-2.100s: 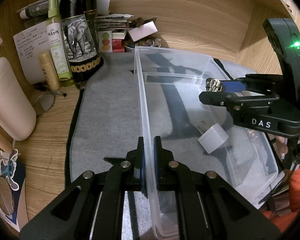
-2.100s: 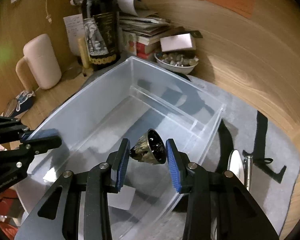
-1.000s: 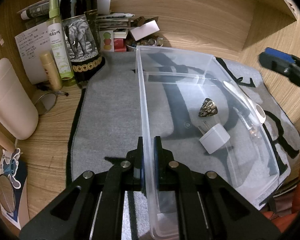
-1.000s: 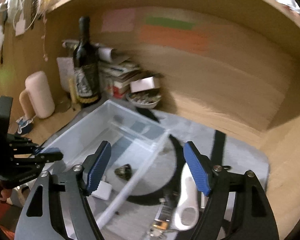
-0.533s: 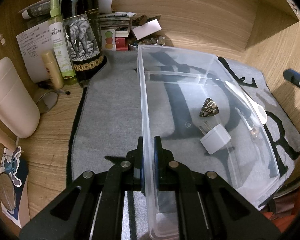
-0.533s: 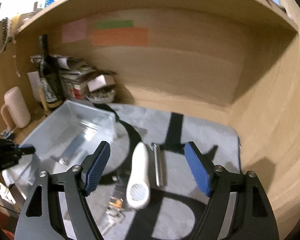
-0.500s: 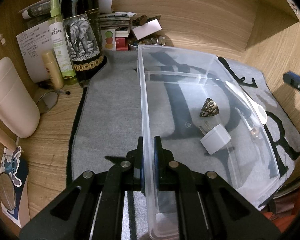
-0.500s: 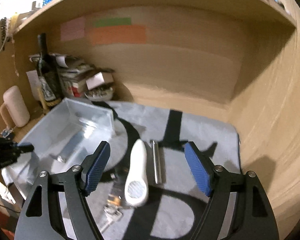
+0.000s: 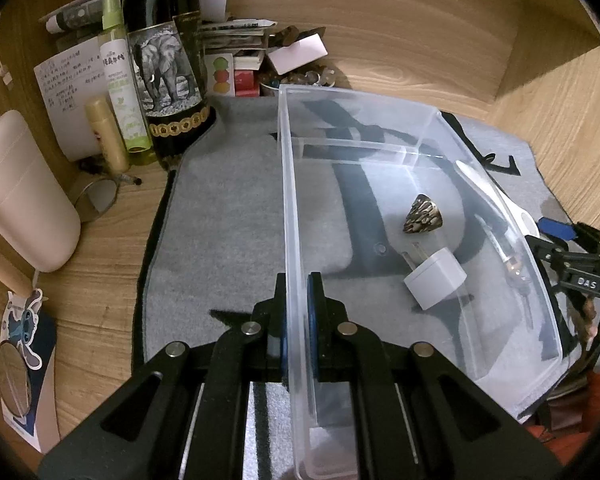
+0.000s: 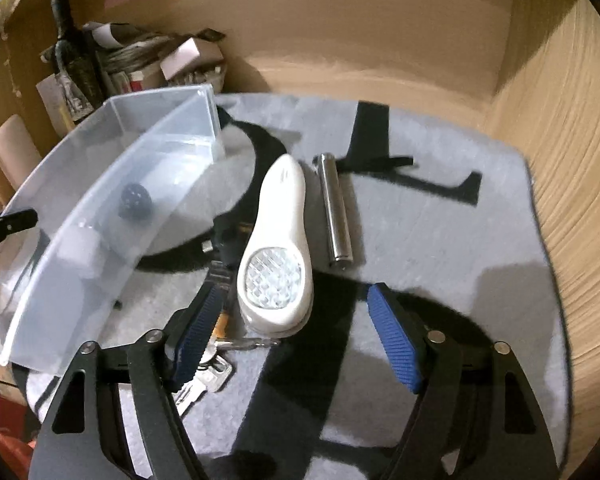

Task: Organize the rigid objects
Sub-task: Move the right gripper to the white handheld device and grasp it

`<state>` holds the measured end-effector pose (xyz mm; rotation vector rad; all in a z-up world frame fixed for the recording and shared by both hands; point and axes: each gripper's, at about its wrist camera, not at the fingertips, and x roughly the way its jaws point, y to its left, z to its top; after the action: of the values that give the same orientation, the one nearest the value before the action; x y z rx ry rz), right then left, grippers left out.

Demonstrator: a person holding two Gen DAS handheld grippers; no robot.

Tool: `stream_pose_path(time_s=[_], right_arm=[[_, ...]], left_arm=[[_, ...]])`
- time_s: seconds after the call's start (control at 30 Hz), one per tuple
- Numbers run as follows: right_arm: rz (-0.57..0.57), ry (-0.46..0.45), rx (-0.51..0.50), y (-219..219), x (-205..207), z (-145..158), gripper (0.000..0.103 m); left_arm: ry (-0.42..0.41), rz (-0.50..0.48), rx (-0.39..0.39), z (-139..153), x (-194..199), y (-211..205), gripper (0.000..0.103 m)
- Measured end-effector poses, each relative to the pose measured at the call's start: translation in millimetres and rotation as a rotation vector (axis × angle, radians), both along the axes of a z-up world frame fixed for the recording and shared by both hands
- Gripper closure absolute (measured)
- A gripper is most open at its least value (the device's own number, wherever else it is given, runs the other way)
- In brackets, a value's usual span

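Note:
My left gripper (image 9: pixel 297 312) is shut on the near wall of a clear plastic bin (image 9: pixel 288 208) on the grey mat. Inside the bin lie a patterned metal cone (image 9: pixel 422 220) and a white plug adapter (image 9: pixel 436 278). My right gripper (image 10: pixel 296 332) is open and empty, low over the mat, its fingers either side of the wide end of a white handheld light (image 10: pixel 278 248). A silver metal cylinder (image 10: pixel 335 212) lies just right of the light. Keys (image 10: pixel 204 372) lie by my left finger. The bin (image 10: pixel 100 216) is to the left in the right wrist view.
A dark wine bottle (image 9: pixel 166 60), a green spray bottle (image 9: pixel 118 76), a small gold tube (image 9: pixel 106 134), papers and a bowl of small items (image 9: pixel 300 80) stand at the back. A pink mug (image 9: pixel 20 192) stands left. Wooden walls enclose the back and right.
My right gripper has left the cone in the bin, opened, swung right out of the bin and dropped low over the white light. My left gripper has stayed clamped on the bin wall.

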<state>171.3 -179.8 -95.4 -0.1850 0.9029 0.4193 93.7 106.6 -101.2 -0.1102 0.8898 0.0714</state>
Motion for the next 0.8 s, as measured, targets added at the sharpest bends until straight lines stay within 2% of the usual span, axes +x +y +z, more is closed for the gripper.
stream_pose_path(time_s=[0.07, 0.17, 0.3, 0.5, 0.8], right_arm=[[0.001, 0.025, 0.016, -1.3, 4.6, -5.1, 0.047], [0.006, 0.042, 0.036, -0.1, 9.9, -10.0, 0.056], [0.023, 0.033, 0.012, 9.0, 12.7, -13.2, 0.064], [0.014, -0.007, -0.003, 8.6, 12.4, -11.0, 0.064], [-0.013, -0.117, 0.023, -4.5, 3.7, 22.0, 0.064]], left_arm=[[0.0, 0.001, 0.0, -0.1, 0.2, -0.1, 0.096], [0.0, 0.0, 0.0, -0.1, 0.2, 0.0, 0.096], [0.005, 0.001, -0.002, -1.4, 1.1, 0.4, 0.096], [0.006, 0.001, -0.001, -2.5, 1.0, 0.3, 0.096], [0.007, 0.0, 0.0, -3.5, 1.6, -0.5, 0.096]])
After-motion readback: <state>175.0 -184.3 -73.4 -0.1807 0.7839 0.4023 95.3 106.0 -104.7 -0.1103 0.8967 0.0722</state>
